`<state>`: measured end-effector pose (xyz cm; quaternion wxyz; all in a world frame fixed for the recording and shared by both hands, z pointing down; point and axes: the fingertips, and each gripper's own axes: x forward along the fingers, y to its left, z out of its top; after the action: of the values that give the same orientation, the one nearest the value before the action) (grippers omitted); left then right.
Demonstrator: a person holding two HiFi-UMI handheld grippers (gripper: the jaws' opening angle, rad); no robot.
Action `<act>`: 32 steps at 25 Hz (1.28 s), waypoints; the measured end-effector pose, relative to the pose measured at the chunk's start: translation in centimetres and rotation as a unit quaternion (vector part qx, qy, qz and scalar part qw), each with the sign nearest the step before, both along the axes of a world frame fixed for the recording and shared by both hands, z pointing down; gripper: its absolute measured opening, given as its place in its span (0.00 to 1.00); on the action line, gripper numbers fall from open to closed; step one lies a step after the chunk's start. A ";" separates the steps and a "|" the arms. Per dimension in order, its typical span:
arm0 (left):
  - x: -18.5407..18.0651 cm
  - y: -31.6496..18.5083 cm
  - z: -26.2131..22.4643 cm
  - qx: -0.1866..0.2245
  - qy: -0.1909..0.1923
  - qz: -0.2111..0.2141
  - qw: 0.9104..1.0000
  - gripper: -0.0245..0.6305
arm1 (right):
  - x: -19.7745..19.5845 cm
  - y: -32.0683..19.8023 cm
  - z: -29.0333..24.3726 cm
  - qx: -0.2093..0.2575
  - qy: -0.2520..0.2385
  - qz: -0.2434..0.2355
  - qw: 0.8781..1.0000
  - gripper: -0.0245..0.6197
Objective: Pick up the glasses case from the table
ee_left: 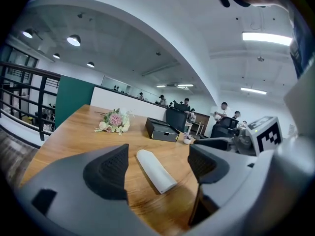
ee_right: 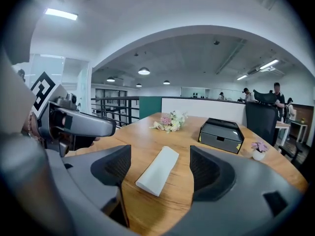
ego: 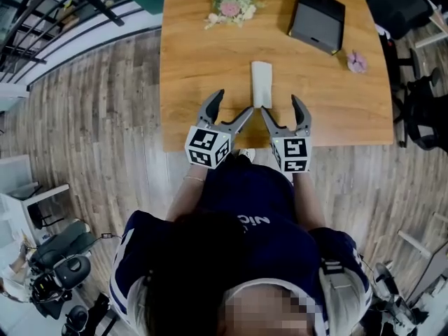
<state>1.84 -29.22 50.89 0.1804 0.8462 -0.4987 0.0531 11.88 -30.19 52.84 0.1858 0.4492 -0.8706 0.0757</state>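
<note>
Right now left gripper [ego: 235, 101] & right gripper [ego: 281, 103] hold fingers wide, empty; best straddle glasses case [ego: 262, 82] across its narrow width nr tabletop [ego: 196, 68] front edge.

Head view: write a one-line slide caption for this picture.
Open left gripper and open right gripper side by side, aimed at a white glasses case lying on the wooden table.

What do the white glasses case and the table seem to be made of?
The glasses case is probably matte plastic or faux leather: its white surface looks smooth and has no shine. The table is wood or wood-look laminate with a satin finish: brown grain lines run across the top.
</note>
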 end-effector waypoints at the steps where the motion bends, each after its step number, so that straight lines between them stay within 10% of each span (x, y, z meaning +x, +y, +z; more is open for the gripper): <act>1: -0.2 -0.2 0.0 -0.002 -0.001 -0.001 1.000 0.62 | 0.0 -0.4 0.1 -0.004 -0.003 0.004 1.000 0.60; 32: -12.3 -0.1 0.3 -0.019 -0.033 -0.080 0.996 0.62 | -4.5 -10.1 14.0 -0.232 0.082 0.077 0.966 0.74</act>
<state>-10.50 -29.30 51.22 0.1834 0.7977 -0.5694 0.0761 7.40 -40.33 66.81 0.3490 0.4645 -0.7736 0.2531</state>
